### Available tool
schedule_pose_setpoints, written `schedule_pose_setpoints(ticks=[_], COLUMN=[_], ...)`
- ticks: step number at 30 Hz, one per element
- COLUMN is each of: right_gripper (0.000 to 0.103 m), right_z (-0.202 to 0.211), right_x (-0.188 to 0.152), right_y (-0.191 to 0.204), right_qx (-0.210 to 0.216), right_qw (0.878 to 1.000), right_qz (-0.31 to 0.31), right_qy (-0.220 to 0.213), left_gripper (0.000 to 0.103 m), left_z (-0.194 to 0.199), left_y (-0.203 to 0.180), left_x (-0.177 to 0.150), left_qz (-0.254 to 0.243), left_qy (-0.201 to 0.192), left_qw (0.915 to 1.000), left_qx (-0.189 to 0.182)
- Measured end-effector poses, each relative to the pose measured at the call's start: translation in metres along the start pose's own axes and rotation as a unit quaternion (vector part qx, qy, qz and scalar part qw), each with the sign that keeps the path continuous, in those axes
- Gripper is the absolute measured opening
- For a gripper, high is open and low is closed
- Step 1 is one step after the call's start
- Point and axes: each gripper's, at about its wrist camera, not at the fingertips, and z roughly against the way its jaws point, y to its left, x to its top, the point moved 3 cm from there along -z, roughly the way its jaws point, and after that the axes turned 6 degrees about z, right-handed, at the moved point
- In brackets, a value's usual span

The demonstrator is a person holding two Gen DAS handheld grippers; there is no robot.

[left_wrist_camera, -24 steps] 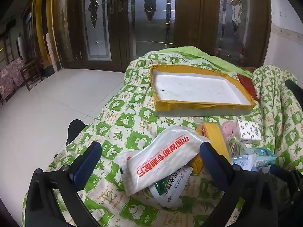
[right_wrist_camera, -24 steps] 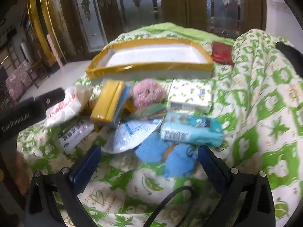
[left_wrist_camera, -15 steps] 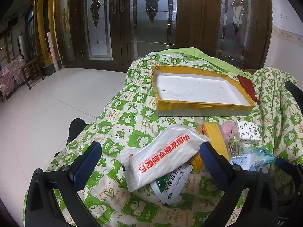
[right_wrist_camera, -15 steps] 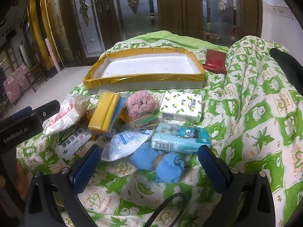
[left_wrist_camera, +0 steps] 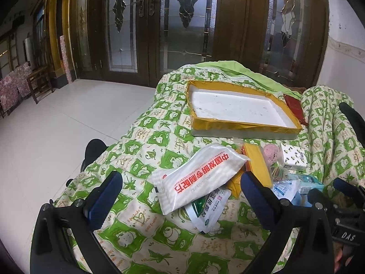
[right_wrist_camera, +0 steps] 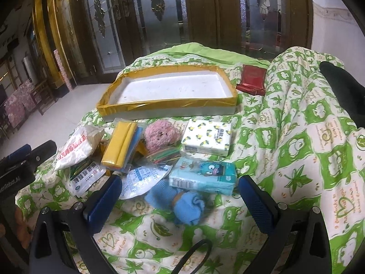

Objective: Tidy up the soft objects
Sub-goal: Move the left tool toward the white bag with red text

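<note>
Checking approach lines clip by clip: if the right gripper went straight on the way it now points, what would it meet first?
Probably the blue knitted soft item, which lies between and just ahead of the open right gripper. The light blue tissue pack sits right behind it. Depth is hard to judge.

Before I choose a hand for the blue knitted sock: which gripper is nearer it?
Right. The right gripper hangs open just over the blue knitted sock; the left gripper is off to its side, over the white red-lettered packet.

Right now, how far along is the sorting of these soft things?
Nothing looks done: the yellow-rimmed tray is empty. Nothing is in hand: left gripper and right gripper are both open. The whole pile remains, including the pink plush and blue sock.
</note>
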Motion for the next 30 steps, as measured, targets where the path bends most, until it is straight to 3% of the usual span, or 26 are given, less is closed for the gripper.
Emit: schedule_pose_setpoints(ticks=[15,23,30], right_gripper=[0.102,0.102,0.102], right_z=[-0.006,-0.016,-0.022], right_x=[0.000,0.008,0.008], right_y=[-0.001,-0.017,-0.022], right_qx=[0.033,0.036,0.021], right_qw=[0.999,0.997,0.996], right_qz=[-0.003,-0.009,0.001], right_qy=[0.035,0.064,0.092], left_gripper=[0.103,0.103,0.103], left_z=[-0.021,-0.042,-0.065], left_y=[-0.016,-0.022,-0.013], left_x=[-0.002,0.009,0.003], left_qz=[-0.032,-0.100,-0.085], left_qy=[0.075,0.112,0.151], left_qw=[0.9963,0.9879,0.9840], left_qx=[-0.026,-0.038,-0.041])
